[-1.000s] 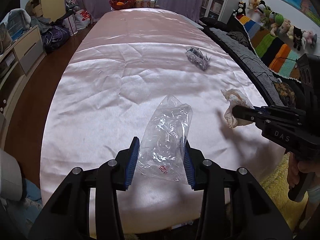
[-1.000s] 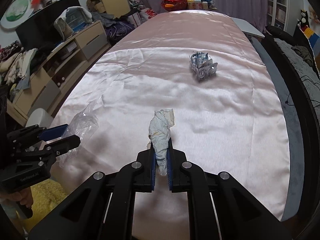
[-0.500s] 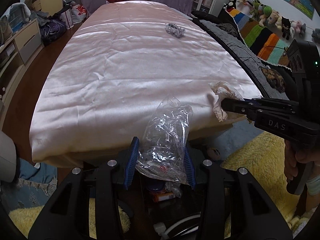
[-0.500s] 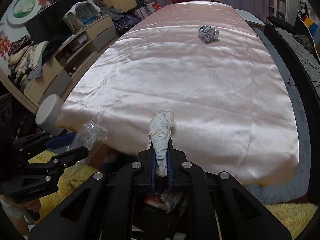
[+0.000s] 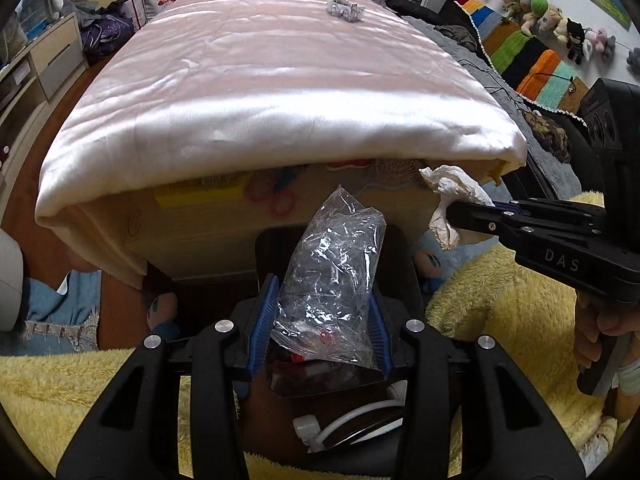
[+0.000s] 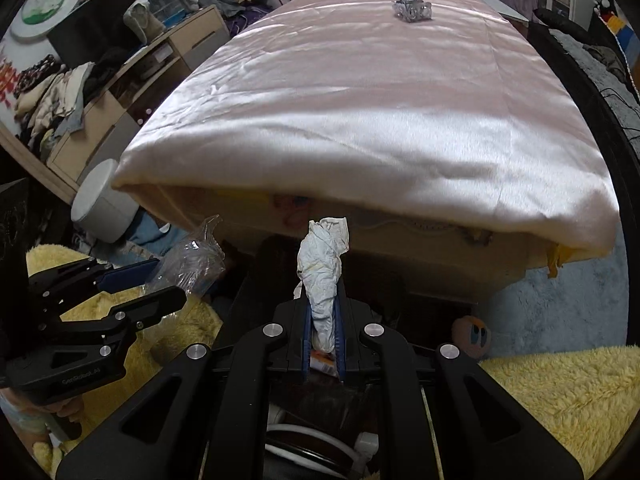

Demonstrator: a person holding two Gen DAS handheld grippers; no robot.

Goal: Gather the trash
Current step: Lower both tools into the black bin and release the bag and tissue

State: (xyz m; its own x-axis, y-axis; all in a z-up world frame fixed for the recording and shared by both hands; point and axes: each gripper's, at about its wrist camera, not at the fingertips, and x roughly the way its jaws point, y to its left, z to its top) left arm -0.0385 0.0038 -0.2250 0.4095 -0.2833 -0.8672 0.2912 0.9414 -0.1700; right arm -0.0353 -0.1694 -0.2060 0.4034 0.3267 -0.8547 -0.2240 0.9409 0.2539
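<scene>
My left gripper (image 5: 320, 312) is shut on a crumpled clear plastic bag (image 5: 332, 264), which sticks up between its blue pads. It shows again in the right wrist view as the left gripper (image 6: 160, 284) with the plastic bag (image 6: 192, 256). My right gripper (image 6: 323, 320) is shut on a crumpled white tissue (image 6: 324, 264); in the left wrist view the right gripper (image 5: 460, 212) holds the tissue (image 5: 452, 196) at the right. Both hang over a dark bin (image 5: 340, 384) with trash inside, below the table's near end. A crumpled silver foil wrapper (image 5: 346, 10) lies far back on the pink cloth.
The long table under a pink satin cloth (image 5: 272, 92) ends just ahead. A yellow fluffy rug (image 5: 500, 320) lies on both sides of the bin. A grey round stool (image 6: 102, 204) stands left, a dark sofa with a striped blanket (image 5: 532, 60) right.
Both grippers have drawn back off the table top and sunk below its near edge, still holding the bag and tissue. The bin has come into view beneath them.
</scene>
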